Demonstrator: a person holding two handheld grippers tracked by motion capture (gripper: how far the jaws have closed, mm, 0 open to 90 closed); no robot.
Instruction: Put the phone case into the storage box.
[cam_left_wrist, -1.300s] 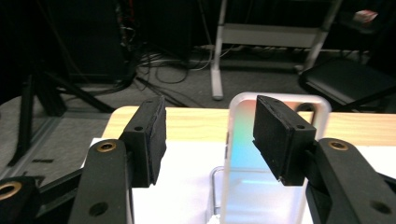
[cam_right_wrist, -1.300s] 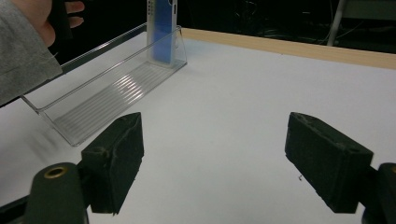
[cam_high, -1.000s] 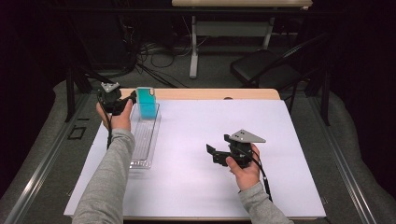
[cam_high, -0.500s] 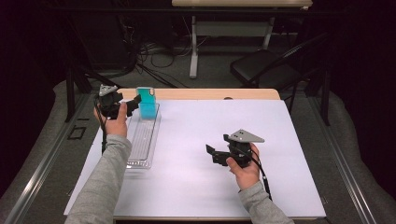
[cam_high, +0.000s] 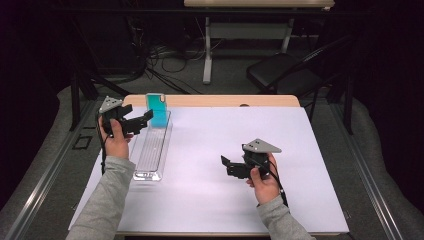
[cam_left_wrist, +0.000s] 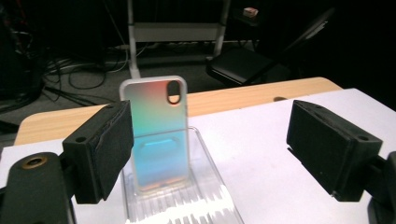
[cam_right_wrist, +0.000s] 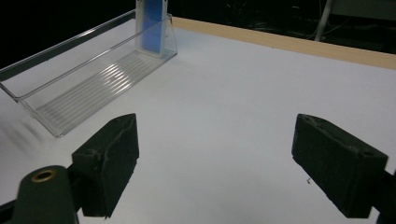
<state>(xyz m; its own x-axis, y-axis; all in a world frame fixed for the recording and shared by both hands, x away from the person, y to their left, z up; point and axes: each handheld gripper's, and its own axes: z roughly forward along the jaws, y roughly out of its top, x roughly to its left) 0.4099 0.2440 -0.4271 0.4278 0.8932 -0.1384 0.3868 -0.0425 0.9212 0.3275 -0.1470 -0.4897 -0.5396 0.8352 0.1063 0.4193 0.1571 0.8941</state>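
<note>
The left gripper (cam_high: 142, 121) has just been opening and now stands back empty from the phone case (cam_left_wrist: 156, 135), leaving it upright in the clear rack (cam_high: 150, 150), apparently placed, while the right gripper (cam_high: 227, 166) waits open.

Phone case (cam_left_wrist: 158, 135) upright in clear tray (cam_left_wrist: 205, 196); claw (cam_left_wrist: 219, 149) spread.

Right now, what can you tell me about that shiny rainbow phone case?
The phone case stands upright at the far end of a clear plastic tray, in one of its ribbed slots. Its glossy back shades from orange-red at the top through green to blue lower down, with a pale rim around it and an oval camera hole near the top. It looks like thin plastic. The tray alone touches it: the left gripper is beside it, open, its fingers clear of the case.
</note>
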